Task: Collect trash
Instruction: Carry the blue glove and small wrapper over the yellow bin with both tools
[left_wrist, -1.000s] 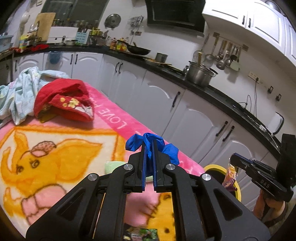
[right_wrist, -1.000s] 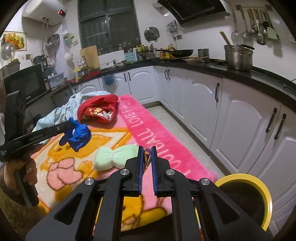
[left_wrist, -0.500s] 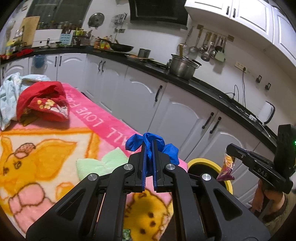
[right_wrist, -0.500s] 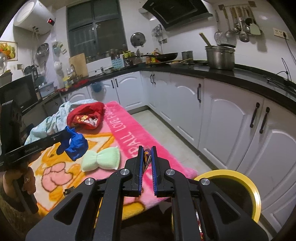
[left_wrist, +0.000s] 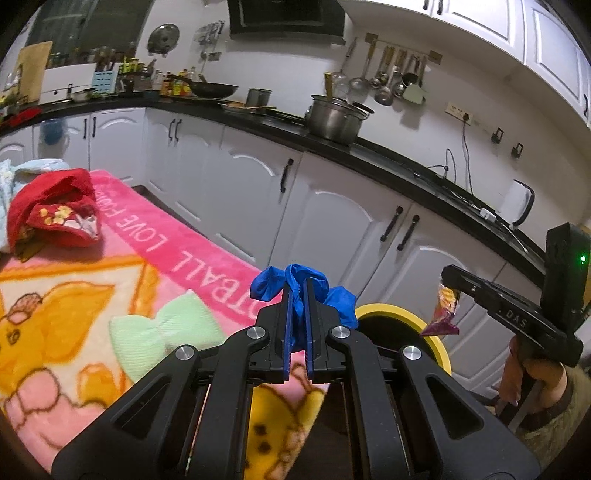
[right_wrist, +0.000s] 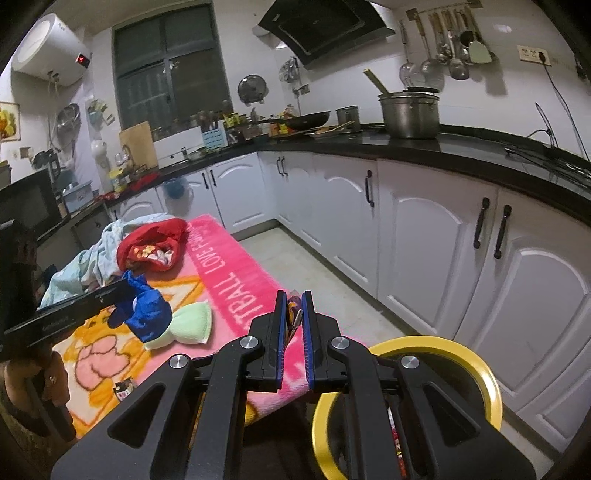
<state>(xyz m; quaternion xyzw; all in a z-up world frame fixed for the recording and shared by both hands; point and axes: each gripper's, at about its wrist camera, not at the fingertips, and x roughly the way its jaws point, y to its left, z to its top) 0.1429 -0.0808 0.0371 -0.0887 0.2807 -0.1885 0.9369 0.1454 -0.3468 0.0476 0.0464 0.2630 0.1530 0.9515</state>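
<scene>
My left gripper (left_wrist: 296, 291) is shut on a crumpled blue glove (left_wrist: 295, 280), held over the table's right end, just left of the yellow-rimmed bin (left_wrist: 402, 321). In the right wrist view the same blue glove (right_wrist: 147, 310) hangs from the left gripper's tip at the left. My right gripper (right_wrist: 294, 299) is shut on a thin colourful snack wrapper (right_wrist: 294, 308); the left wrist view shows that snack wrapper (left_wrist: 445, 310) dangling above the bin's right rim. The yellow-rimmed bin (right_wrist: 476, 365) stands on the floor below and right of my right gripper.
A pink cartoon blanket (left_wrist: 110, 266) covers the table, with a pale green cloth (left_wrist: 162, 332), a red garment (left_wrist: 51, 210) and a light blue cloth (right_wrist: 77, 266) on it. A small wrapper (right_wrist: 123, 387) lies near the blanket's front edge. White cabinets (right_wrist: 424, 240) stand close behind the bin.
Both grippers have swung right, away from the table's middle and towards the bin. The bin's rim now shows larger, and the wrapper hangs over its edge.
</scene>
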